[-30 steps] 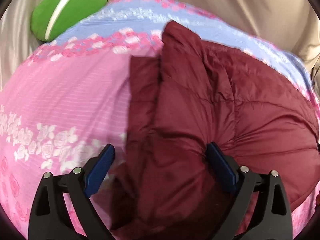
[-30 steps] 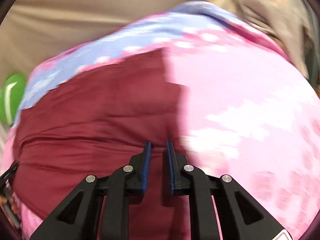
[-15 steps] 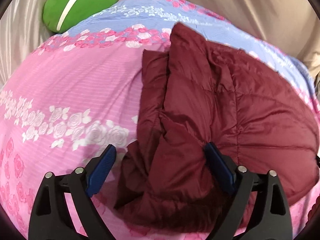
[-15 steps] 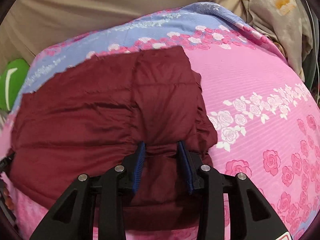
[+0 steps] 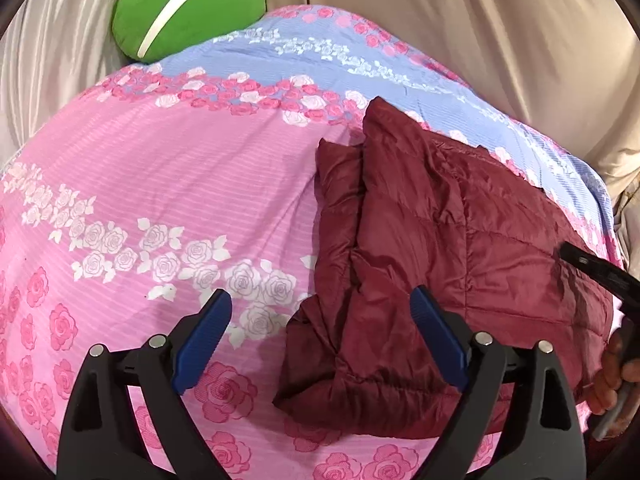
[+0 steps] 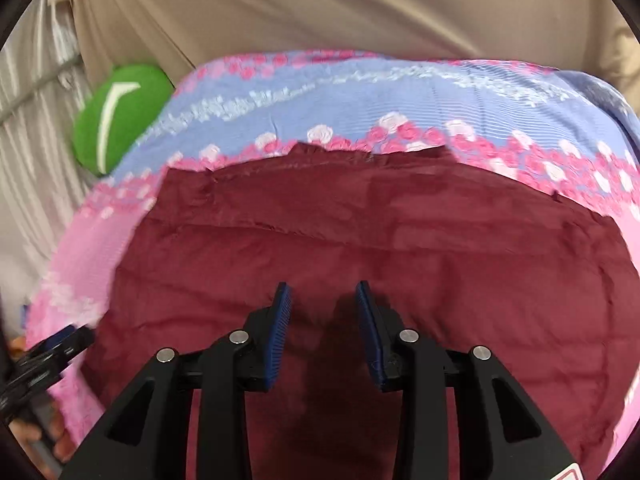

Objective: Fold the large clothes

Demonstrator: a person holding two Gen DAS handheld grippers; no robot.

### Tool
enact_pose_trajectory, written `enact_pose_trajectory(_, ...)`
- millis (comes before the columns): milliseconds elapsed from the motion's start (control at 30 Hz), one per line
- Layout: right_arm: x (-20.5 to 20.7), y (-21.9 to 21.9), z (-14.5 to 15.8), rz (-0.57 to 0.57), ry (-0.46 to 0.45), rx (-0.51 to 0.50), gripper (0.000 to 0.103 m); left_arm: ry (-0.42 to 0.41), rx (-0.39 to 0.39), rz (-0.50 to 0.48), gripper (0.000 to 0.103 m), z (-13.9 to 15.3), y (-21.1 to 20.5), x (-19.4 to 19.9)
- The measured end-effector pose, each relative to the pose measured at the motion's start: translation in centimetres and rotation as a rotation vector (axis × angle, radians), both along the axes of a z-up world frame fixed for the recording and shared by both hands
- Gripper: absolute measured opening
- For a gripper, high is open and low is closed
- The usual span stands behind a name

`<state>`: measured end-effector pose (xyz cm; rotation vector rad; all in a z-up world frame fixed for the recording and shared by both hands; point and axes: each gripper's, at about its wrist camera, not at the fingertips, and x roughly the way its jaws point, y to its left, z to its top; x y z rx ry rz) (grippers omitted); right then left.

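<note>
Bed: pink floral sheet (image 5: 168,184), maroon puffer jacket (image 5: 460,248) part-folded.
Left gripper (image 5: 320,336): wide, empty.
Right gripper (image 6: 323,332): narrow gap, empty.
Next: probably grab hem, fold again.

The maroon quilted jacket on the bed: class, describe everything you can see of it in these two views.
The maroon quilted jacket is puffy, with stitched panels and a slightly shiny, nylon-like shell. It lies folded into a thick bundle, layers overlapping along its left edge, flat on the pink and blue floral bedspread. No zip or label shows. The left tool hangs open above its near edge; the right tool stands partly open above its middle, gripping nothing.
</note>
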<state>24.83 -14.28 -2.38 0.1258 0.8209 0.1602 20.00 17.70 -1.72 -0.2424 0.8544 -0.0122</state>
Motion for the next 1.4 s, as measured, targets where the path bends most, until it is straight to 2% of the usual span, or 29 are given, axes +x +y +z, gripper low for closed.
enact_pose_trajectory(100,1.7,1.3,-2.3,-0.007,0.032,-0.043,0.034,0.020,-0.013,-0.013,0.088,-0.7,-0.4,0.7)
enact_pose_trajectory(200,1.9,1.6,-3.7,-0.009,0.015,-0.077,0.034,0.034,-0.013,-0.036,0.089,-1.4,-1.0,1.4)
enact_pose_trajectory(400,1.8,2.5,-4.4,-0.010,-0.033,-0.158,0.034,0.056,-0.037,-0.058,0.091,-2.7,-1.9,2.8)
enact_pose_trajectory(600,1.8,2.4,-4.3,-0.010,-0.040,-0.148,0.034,0.030,-0.035,-0.054,0.098,-3.0,-2.4,3.5)
enact_pose_trajectory(700,1.8,2.3,-4.4,-0.012,-0.042,-0.141,0.034,0.026,-0.089,-0.050,0.098,-2.9,-2.0,3.8)
enact_pose_trajectory(767,1.7,2.3,-4.3,-0.010,-0.045,-0.137,0.034,0.022,-0.168,-0.056,0.098,-2.8,-1.5,4.0)
enact_pose_trajectory(833,1.7,2.1,-4.1,-0.007,-0.043,-0.118,0.034,0.027,-0.212,-0.062,0.098,-2.7,-1.3,4.4)
enact_pose_trajectory(967,1.3,0.9,-2.5,-0.001,-0.020,-0.010,0.035,0.028,-0.285,-0.090,0.097,-2.7,-1.1,5.2)
enact_pose_trajectory(1033,1.1,0.3,-1.6,0.004,-0.012,0.046,0.035,0.030,-0.377,-0.099,0.095,-2.9,-0.7,5.6)
enact_pose_trajectory(1100,1.0,0.1,-1.2,0.015,-0.014,0.081,0.035,0.030,-0.431,-0.100,0.094,-3.2,-0.4,6.1)
enact_pose_trajectory(1267,2.3,0.4,-2.9,0.017,0.026,0.074,0.036,0.025,-0.420,-0.120,0.079,-3.2,-1.0,7.1)
enact_pose_trajectory(1400,2.3,1.1,-3.4,0.027,0.004,0.032,0.037,0.028,-0.447,-0.122,0.064,-3.4,-0.7,7.4)
